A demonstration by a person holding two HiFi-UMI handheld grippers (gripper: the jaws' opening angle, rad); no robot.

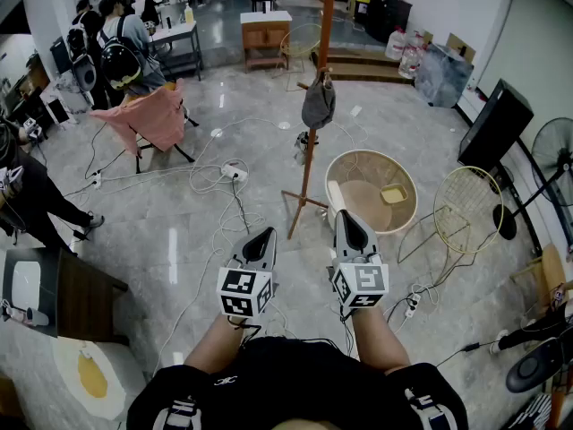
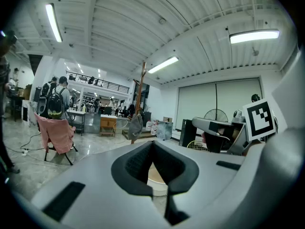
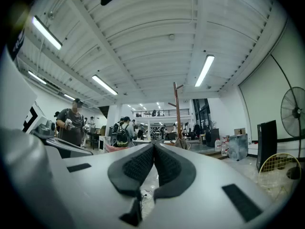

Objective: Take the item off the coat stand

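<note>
Left gripper (image 1: 262, 233): its jaws are meeting tip to tip and gripping nothing. It is hovering low in front of the person.
Right gripper (image 1: 343, 216): its jaws are pressing fully together, likewise carrying nothing. It is pointing forward beside the left one.
Round woven basket (image 1: 370, 152): it is sitting on the floor just ahead of the right gripper, to the right of the stand's feet. A small yellow piece (image 1: 394, 193) is lying inside it, and the rest is showing bare lining.
Coat stand (image 1: 305, 164): its wooden pole is rising upright from feet just beyond the gripper tips, between the lines the two grippers are pointing along.
Grey cloth item (image 1: 318, 104): it is hanging from a peg well up the pole and drooping along it. Whether it is a cap or a bag I cannot tell.
Relation for the reach: the item is lying ahead of and above both grippers, well apart from them, its long axis running down the pole. The right gripper is looking slightly nearer, and either one would need to open before closing on the cloth.
</note>
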